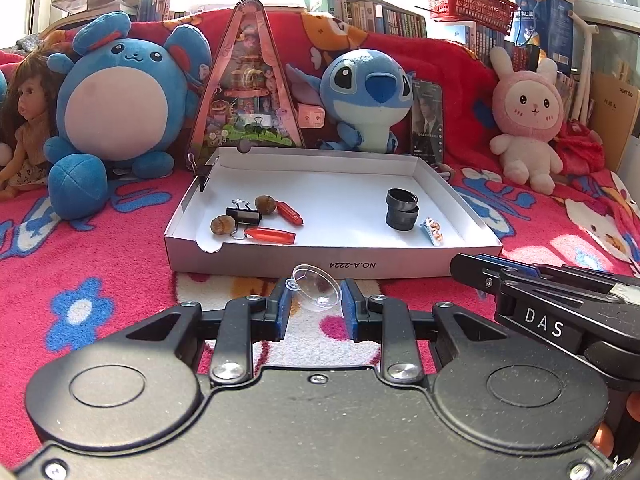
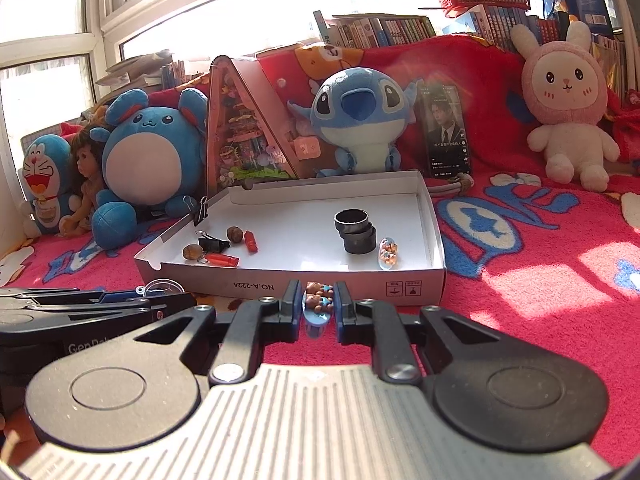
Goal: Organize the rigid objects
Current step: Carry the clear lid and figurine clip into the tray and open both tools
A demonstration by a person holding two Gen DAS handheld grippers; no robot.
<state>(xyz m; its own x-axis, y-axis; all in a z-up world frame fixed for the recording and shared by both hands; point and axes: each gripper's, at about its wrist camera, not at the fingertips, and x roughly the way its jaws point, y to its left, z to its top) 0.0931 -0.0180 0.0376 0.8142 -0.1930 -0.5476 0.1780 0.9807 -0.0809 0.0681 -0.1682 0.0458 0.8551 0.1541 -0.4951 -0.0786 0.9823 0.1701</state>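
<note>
A white cardboard box lid [image 1: 332,266] [image 2: 320,280] lies on the red blanket. Inside it lie two walnuts [image 1: 265,204], a black binder clip [image 1: 244,215], two red tubes [image 1: 271,235], stacked black rings [image 1: 402,209] [image 2: 355,230] and a blue bear clip [image 1: 432,230] [image 2: 387,254]. My left gripper [image 1: 316,300] is shut on a clear plastic dome [image 1: 316,287], just in front of the box. My right gripper [image 2: 318,306] is shut on a second blue bear clip [image 2: 318,304], also in front of the box. The right gripper also shows in the left wrist view [image 1: 560,296].
Plush toys line the back: a blue round one [image 1: 120,108], Stitch [image 1: 368,96], a pink rabbit [image 1: 528,120], a doll [image 1: 24,120]. A triangular pink case [image 1: 248,80] and a phone [image 1: 428,120] stand behind the box. Books and a red basket [image 1: 468,0] sit further back.
</note>
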